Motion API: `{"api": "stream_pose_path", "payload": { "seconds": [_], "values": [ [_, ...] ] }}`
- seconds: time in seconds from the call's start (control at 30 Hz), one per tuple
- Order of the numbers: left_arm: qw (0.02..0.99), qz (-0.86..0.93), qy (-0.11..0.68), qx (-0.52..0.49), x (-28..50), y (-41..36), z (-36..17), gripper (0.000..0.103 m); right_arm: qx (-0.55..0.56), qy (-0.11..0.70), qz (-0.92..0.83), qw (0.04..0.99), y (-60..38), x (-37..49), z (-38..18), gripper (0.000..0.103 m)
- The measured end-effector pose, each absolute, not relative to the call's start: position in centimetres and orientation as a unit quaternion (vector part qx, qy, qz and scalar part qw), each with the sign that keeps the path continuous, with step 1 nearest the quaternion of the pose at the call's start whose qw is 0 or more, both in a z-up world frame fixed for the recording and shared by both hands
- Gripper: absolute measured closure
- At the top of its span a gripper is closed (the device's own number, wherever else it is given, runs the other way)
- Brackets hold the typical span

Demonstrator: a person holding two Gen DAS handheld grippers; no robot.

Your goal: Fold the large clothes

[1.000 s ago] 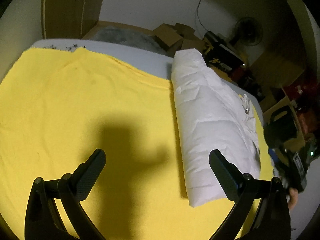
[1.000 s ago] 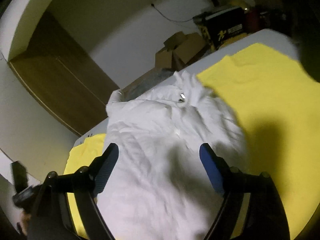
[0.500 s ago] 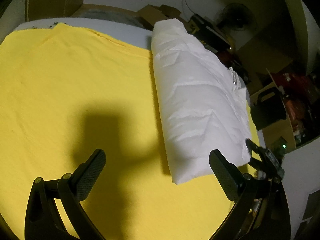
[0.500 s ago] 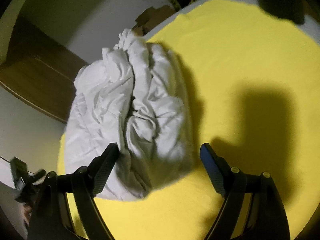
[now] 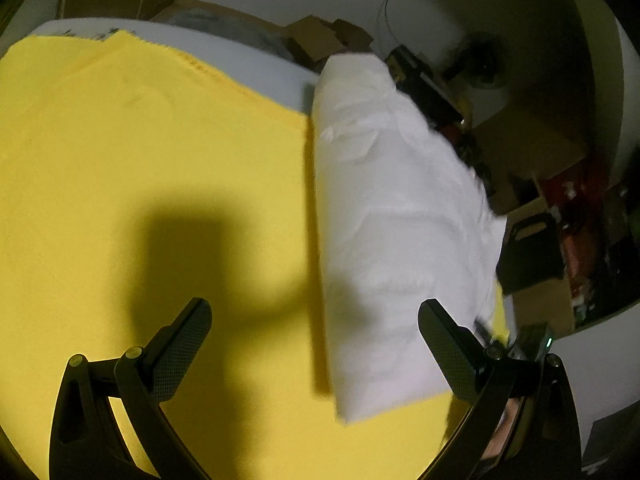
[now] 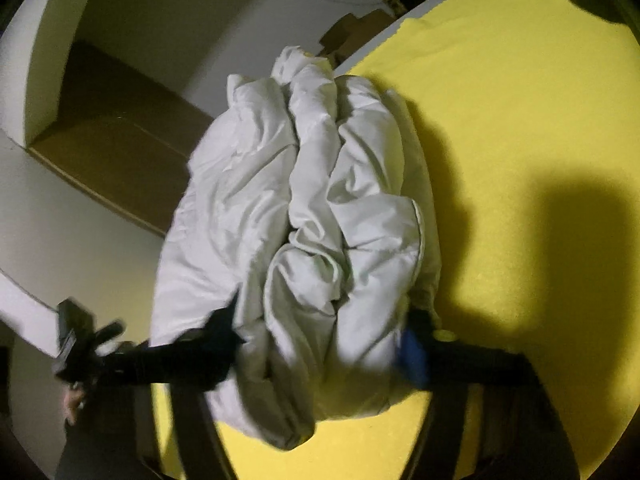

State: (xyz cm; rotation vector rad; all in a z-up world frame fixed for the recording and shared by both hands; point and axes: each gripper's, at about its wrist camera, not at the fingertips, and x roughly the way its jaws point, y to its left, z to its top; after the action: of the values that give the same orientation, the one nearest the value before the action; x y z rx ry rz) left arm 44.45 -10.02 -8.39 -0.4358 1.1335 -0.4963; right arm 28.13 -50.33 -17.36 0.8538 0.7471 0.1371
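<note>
A white garment [image 5: 392, 220], folded into a long bundle, lies on the yellow cloth [image 5: 140, 152] that covers the table. My left gripper [image 5: 316, 344] is open above the cloth, its right finger [image 5: 448, 344] over the bundle's near end. In the right wrist view the same garment [image 6: 304, 208] shows its crumpled open side. My right gripper [image 6: 320, 344] is open with the bundle's end between its fingers, and the cloth hides the fingertips.
Yellow cloth [image 6: 520, 120] spreads to the right of the bundle. Cardboard boxes [image 5: 320, 36] and a fan [image 5: 486, 64] stand behind the table. The table's right edge drops to cluttered floor with boxes [image 5: 536, 248]. The left gripper's body [image 6: 80, 340] shows at lower left.
My right gripper has pushed forward, so the bundle's end now lies between its fingers. The left gripper shifted closer, its right finger now over the bundle's near end.
</note>
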Motion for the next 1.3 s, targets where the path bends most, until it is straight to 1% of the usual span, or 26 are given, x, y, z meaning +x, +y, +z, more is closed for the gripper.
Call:
{"api": "stream_pose_path", "payload": {
  "seconds": [0.03,0.1,0.23,0.3,0.43,0.5,0.6,0.83,0.97,1.03,1.07,1.1,1.13,1.17,1.2,1.27,1.3],
  "values": [
    [0.788,-0.237,0.527,-0.212,45.6,-10.4,-8.5,0.0,0.399,0.353,0.069,0.843,-50.2,28.2,-17.5,0.053],
    [0.778,-0.246,0.53,-0.232,48.0,-11.0,-8.9,0.0,0.394,0.35,0.072,0.846,-50.0,28.1,-17.2,0.054],
    [0.756,-0.249,0.542,-0.269,53.6,-12.6,-10.8,0.0,0.389,0.348,0.075,0.85,-49.6,28.0,-17.2,0.054],
    [0.769,-0.231,0.52,-0.291,55.5,-12.8,-11.4,0.0,0.385,0.346,0.075,0.852,-49.6,27.7,-17.2,0.054],
    [0.711,-0.296,0.534,-0.349,59.5,-15.3,-14.2,0.0,0.38,0.35,0.074,0.853,-49.4,27.7,-17.0,0.053],
    [0.699,-0.308,0.535,-0.361,60.7,-16.0,-15.0,0.0,0.377,0.352,0.074,0.853,-49.3,27.7,-16.9,0.053],
    [0.707,-0.321,0.516,-0.36,62.0,-16.9,-15.6,0.0,0.374,0.355,0.073,0.853,-49.2,27.8,-16.8,0.053],
    [0.702,-0.359,0.53,-0.311,64.3,-19.2,-16.6,0.001,0.363,0.361,0.069,0.856,-48.6,28.2,-16.4,0.051],
    [0.703,-0.349,0.539,-0.307,64.9,-19.9,-17.2,0.001,0.361,0.362,0.068,0.857,-48.6,28.4,-16.4,0.05],
    [0.707,-0.342,0.545,-0.293,64.8,-20.4,-17.2,0.007,0.361,0.362,0.067,0.857,-48.5,28.5,-16.4,0.05],
    [0.709,-0.341,0.546,-0.288,64.8,-20.6,-17.2,0.012,0.36,0.362,0.067,0.857,-48.5,28.5,-16.4,0.05],
    [0.712,-0.341,0.545,-0.282,64.8,-20.8,-17.0,0.02,0.36,0.362,0.067,0.857,-48.4,28.5,-16.4,0.05],
    [0.716,-0.34,0.544,-0.274,64.7,-21.0,-16.7,0.026,0.36,0.362,0.068,0.857,-48.4,28.5,-16.4,0.05],
    [0.721,-0.344,0.539,-0.265,64.5,-21.1,-16.3,0.04,0.362,0.361,0.069,0.857,-48.4,28.5,-16.4,0.05],
    [0.728,-0.346,0.535,-0.254,64.2,-21.2,-15.8,0.049,0.363,0.36,0.07,0.857,-48.4,28.5,-16.4,0.05],
    [0.743,-0.345,0.525,-0.233,63.6,-21.3,-14.9,0.058,0.354,0.357,0.07,0.862,-48.1,28.5,-16.3,0.052],
    [0.75,-0.342,0.521,-0.223,63.3,-21.4,-14.5,0.063,0.346,0.351,0.07,0.867,-47.9,28.3,-16.0,0.056]
  ]
}}
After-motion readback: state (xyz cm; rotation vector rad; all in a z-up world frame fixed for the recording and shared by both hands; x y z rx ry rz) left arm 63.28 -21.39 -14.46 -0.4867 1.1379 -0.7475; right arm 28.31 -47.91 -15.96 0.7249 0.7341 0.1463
